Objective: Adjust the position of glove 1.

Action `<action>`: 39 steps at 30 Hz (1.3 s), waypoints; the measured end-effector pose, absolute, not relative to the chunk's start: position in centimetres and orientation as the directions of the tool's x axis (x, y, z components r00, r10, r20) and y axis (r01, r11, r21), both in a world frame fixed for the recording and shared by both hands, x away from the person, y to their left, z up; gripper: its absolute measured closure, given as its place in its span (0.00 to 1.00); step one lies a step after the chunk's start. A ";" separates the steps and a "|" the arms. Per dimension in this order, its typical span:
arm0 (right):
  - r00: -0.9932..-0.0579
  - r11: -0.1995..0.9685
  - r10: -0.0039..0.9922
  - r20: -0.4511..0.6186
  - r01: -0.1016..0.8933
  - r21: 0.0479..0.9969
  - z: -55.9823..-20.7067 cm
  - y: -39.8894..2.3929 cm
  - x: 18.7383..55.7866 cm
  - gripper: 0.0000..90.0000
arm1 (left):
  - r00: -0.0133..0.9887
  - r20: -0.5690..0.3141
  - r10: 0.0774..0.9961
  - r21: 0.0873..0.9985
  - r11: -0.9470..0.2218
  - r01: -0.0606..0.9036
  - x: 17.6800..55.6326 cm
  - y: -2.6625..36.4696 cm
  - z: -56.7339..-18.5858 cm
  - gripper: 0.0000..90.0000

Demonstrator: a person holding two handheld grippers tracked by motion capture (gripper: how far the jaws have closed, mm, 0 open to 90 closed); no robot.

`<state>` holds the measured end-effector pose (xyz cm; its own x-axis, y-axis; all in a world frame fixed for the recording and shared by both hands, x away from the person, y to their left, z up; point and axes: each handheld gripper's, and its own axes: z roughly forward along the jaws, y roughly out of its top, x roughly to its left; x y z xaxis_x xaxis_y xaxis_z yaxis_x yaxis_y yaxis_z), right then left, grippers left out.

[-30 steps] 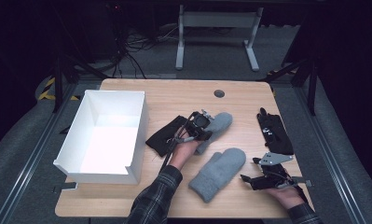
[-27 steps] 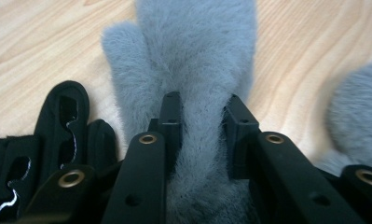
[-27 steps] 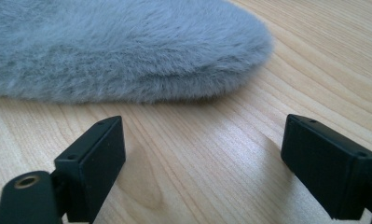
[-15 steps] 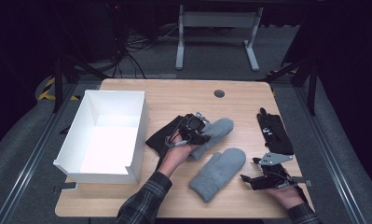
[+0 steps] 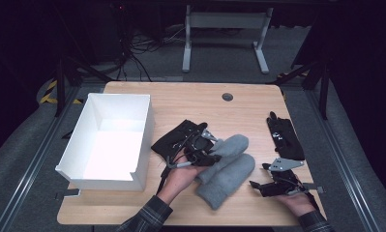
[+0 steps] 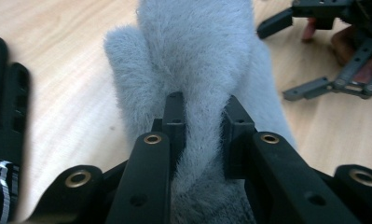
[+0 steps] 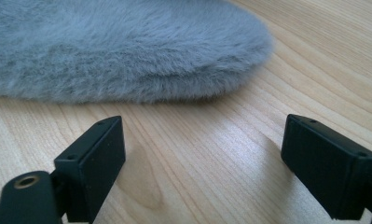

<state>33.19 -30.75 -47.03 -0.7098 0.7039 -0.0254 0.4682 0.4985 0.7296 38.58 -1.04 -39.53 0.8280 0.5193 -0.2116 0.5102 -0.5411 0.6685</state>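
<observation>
Table bears white box at left. Two grey mittens lie mid-table: upper mitten overlaps lower mitten. Black glove lies beside box, second glove at right. Upper mitten is pinched by left gripper; fur is squeezed between pads. Right gripper is held spread on table, just beside lower mitten.

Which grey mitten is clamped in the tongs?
The fuzzy grey mitten farther from the person, pinched by the left tongs; the nearer fuzzy grey mitten lies free.
</observation>
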 end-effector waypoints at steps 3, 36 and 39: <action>-0.710 0.499 0.704 -0.026 0.468 0.730 -47.0 -30.7 33.2 0.15 | 0.831 -0.208 0.516 0.674 -0.541 0.504 37.9 -1.4 -39.5 0.84; -0.747 0.494 0.664 0.034 0.472 0.730 -45.0 -30.2 32.4 0.76 | 0.849 -0.167 0.501 0.708 -0.538 0.457 36.2 0.5 -39.7 0.79; -0.767 0.513 0.640 0.046 0.470 0.718 -45.1 -29.5 32.3 0.92 | 0.840 -0.195 0.507 0.691 -0.537 0.484 36.2 1.6 -41.0 0.87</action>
